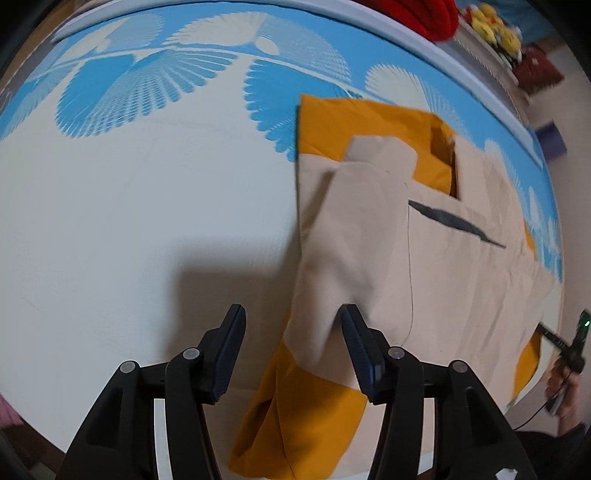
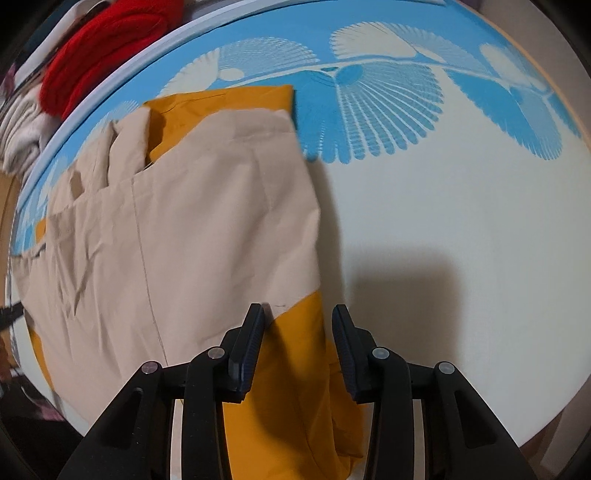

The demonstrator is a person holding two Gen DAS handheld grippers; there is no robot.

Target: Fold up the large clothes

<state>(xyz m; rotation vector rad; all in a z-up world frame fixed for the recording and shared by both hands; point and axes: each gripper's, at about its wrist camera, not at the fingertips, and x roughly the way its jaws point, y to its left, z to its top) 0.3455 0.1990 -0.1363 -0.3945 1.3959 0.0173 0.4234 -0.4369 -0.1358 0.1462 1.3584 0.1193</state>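
Left wrist view: your left gripper point(image 1: 293, 325) has its jaws apart, clamping nothing; the beige-and-mustard garment point(image 1: 424, 258) lies folded on the blue-and-cream worktop point(image 1: 147, 221), its edge reaching between the jaws. Only here you see your other hand point(image 1: 565, 373) at the garment's far side, and yellow toys point(image 1: 495, 26) beyond the rim.

Right wrist view: your right gripper point(image 2: 298, 325) straddles the mustard fold, jaws apart, not pinching. Bare worktop lies right; a red cloth point(image 2: 107, 48) sits past the far edge.
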